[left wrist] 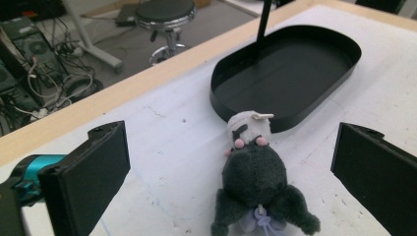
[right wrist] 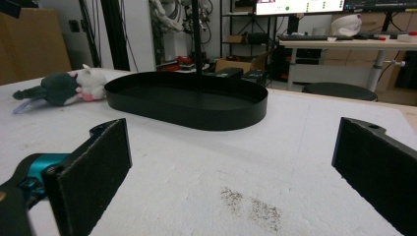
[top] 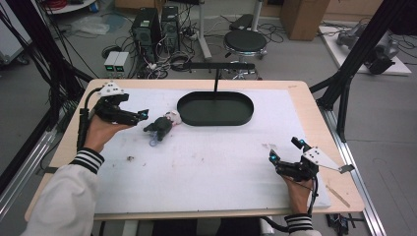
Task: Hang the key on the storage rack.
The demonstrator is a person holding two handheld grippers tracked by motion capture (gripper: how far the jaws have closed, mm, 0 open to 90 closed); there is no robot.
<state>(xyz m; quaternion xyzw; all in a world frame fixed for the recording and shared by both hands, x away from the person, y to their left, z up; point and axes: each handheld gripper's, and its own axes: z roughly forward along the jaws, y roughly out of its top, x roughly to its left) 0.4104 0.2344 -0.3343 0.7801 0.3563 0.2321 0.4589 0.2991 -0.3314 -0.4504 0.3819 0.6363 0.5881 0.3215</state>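
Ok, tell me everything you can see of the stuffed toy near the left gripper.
The stuffed toy is a small plush animal with a dark grey fuzzy body, a pale whitish head with pink spots on it, and a lilac cord or ribbon at its lower end. It lies flat on the white table cover, its head pointing toward the black oval tray, close to or touching the tray wall. The left gripper is open, jaws on either side of it, not touching.

- The plush toy (left wrist: 255, 187) lay between my left jaws, its lower end cut off by the bottom edge.
- My own jaws ran off the frame edges.
- The toy's face (top: 172, 117) was too small to read from above.
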